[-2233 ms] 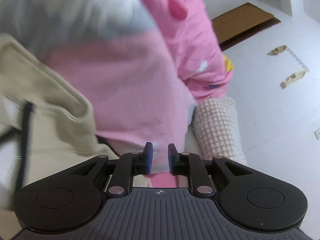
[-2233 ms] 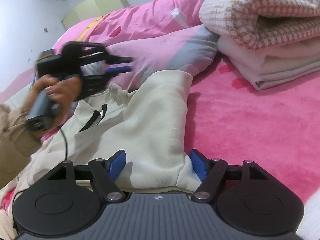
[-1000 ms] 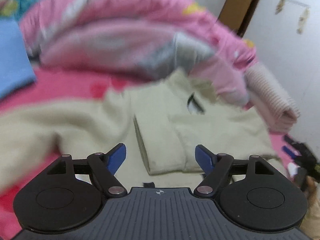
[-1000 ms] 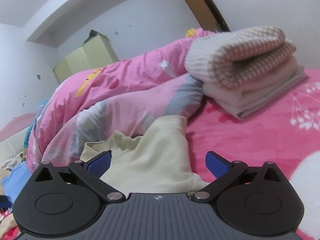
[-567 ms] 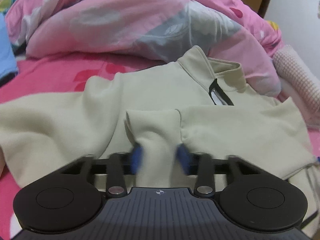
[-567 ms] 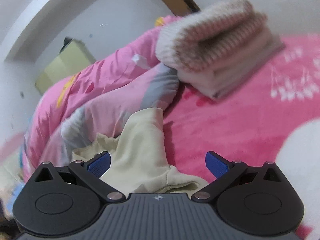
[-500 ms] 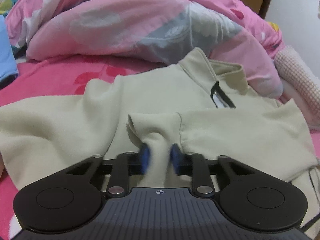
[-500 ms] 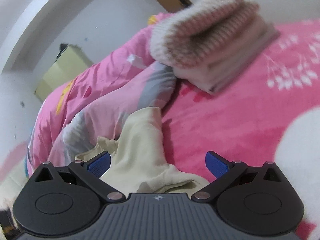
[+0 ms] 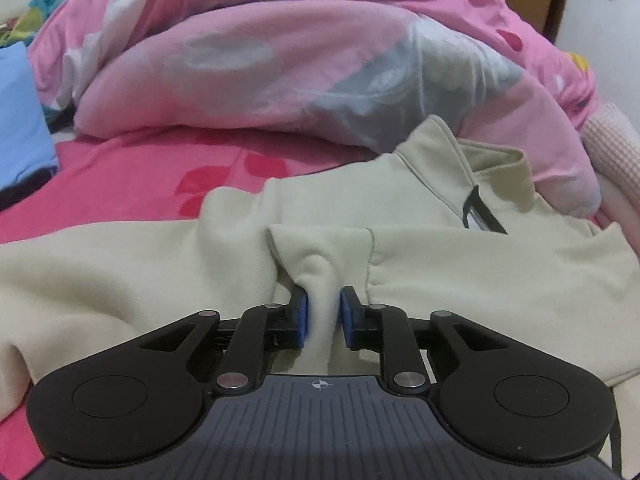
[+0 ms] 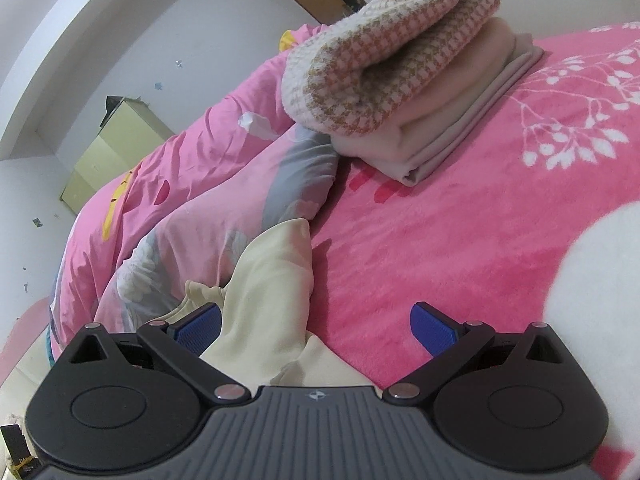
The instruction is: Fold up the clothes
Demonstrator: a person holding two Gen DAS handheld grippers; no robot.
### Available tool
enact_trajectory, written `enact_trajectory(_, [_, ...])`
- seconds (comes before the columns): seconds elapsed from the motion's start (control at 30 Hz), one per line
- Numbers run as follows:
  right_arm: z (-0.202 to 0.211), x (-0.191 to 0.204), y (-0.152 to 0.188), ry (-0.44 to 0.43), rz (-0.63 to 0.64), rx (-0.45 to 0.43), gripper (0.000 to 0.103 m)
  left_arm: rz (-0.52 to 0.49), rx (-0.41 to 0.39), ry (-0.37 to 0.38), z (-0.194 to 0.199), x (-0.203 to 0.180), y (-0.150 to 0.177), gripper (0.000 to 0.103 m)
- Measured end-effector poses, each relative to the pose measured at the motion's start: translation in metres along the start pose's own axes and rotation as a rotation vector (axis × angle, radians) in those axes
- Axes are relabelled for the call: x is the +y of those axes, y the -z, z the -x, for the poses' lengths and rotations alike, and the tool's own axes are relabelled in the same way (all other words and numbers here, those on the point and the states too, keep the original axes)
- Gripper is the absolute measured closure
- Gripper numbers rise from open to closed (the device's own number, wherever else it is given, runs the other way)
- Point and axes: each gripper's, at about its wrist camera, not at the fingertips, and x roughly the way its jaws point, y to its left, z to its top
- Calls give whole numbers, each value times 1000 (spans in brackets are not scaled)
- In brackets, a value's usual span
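A cream zip-neck sweatshirt [image 9: 460, 272] lies spread on the pink bed, collar toward the duvet. One sleeve is folded across its chest, the cuff [image 9: 320, 248] pointing at me. My left gripper [image 9: 323, 316] pinches a ridge of that cuff between its blue pads; the jaws are opening slightly, with the cloth still pressed between them. In the right wrist view another part of the sweatshirt [image 10: 272, 280] lies between the wide-open fingers of my right gripper [image 10: 316, 324], close to the left finger, and the pads are not pressing it.
A crumpled pink and grey duvet [image 9: 280, 60] is heaped behind the sweatshirt. A stack of folded clothes [image 10: 400, 52] topped by a houndstooth knit sits on the pink bedspread [image 10: 460, 220] to the right. A blue cloth [image 9: 20, 120] lies far left.
My left gripper came down to the sleeve cuff and closed on it, bunching the cloth. The right gripper rolled and dipped a little, staying open.
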Motion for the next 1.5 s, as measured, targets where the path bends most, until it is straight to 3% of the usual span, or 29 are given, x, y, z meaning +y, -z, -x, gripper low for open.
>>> enact_trajectory(0.2, [0, -1, 1, -2, -5, -1, 1, 14, -40, -43, 23, 15, 1, 78])
enact_trajectory(0.4, [1, 0, 2, 2, 0, -6, 1, -4, -128, -160, 51, 25, 2, 78])
enact_trajectory(0.5, [2, 3, 3, 24, 20, -20, 1, 21, -173, -62, 64, 20, -1, 76])
enact_trajectory(0.67, [12, 14, 3, 102, 129, -116, 1, -76, -194, 119, 53, -18, -5, 69])
enact_trajectory(0.77, [16, 29, 2, 131, 253, -143, 7, -129, -187, 136, 30, -33, 3, 68])
enact_trajectory(0.8, [16, 35, 2, 133, 296, -139, 15, -142, -180, 121, 21, -36, 7, 68])
enact_trajectory(0.9, [7, 59, -3, 113, 423, -90, 37, -141, -177, 86, 4, -29, 18, 68])
enact_trajectory(1.0, [-12, 87, -12, 85, 552, -19, 51, -64, -165, 144, 0, -10, 18, 68])
enact_trajectory(1.2, [-104, 130, -31, 91, 766, 240, 77, -14, -169, 183, -5, -1, 20, 68])
enact_trajectory(1.27, [-146, 127, -30, 114, 790, 352, 81, 0, -168, 195, -6, 2, 21, 68])
enact_trajectory(1.37, [-198, 119, -21, 181, 849, 427, 81, 14, -161, 209, -7, 5, 21, 68])
enact_trajectory(1.5, [-217, 116, -37, 196, 766, 381, 80, 25, -159, 217, -7, 7, 21, 68])
